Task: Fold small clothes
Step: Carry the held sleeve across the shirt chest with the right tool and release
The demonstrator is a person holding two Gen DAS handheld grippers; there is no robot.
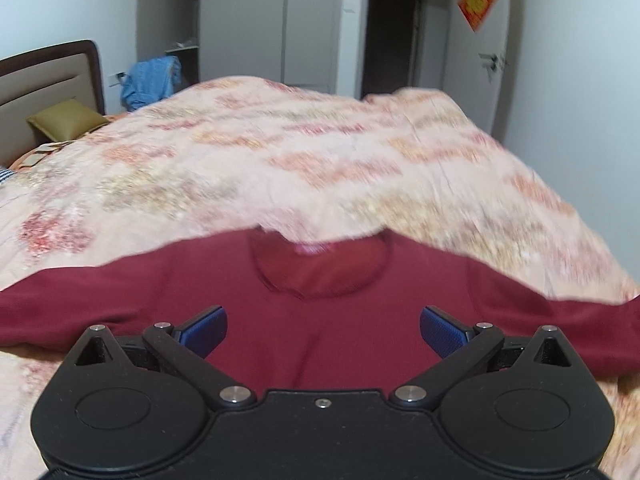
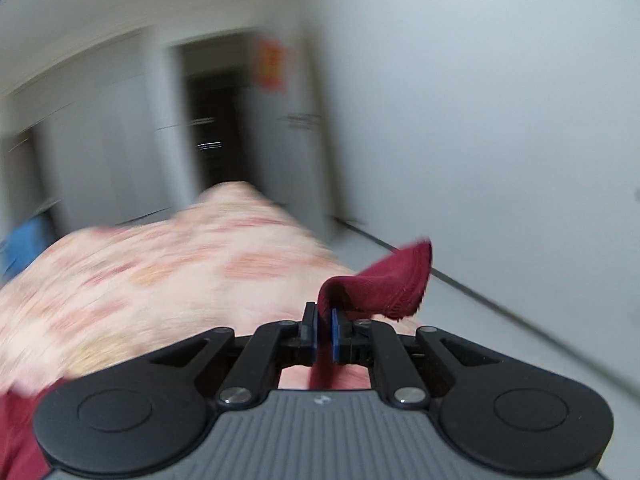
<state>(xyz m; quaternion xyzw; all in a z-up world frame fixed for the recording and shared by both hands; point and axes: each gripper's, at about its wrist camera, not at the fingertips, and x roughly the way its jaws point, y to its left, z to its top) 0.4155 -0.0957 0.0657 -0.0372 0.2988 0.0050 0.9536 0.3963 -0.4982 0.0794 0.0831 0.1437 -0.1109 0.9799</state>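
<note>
A dark red long-sleeved shirt (image 1: pixel 320 320) lies spread flat on the bed, neckline away from me, sleeves out to both sides. My left gripper (image 1: pixel 323 332) hovers over its chest, jaws wide open and empty. My right gripper (image 2: pixel 325 334) is shut on the red sleeve cuff (image 2: pixel 384 284), which curls up above the blue pads, lifted off the bed. More red fabric (image 2: pixel 16 432) shows at the lower left of the right wrist view.
The bed has a pink and orange patterned quilt (image 1: pixel 280 152). A headboard (image 1: pixel 48 76) and olive pillow (image 1: pixel 64 120) are at far left. Blue clothes (image 1: pixel 150 80) lie by a wardrobe. A dark doorway (image 1: pixel 394 32) and white wall are behind. The right wrist view is motion-blurred.
</note>
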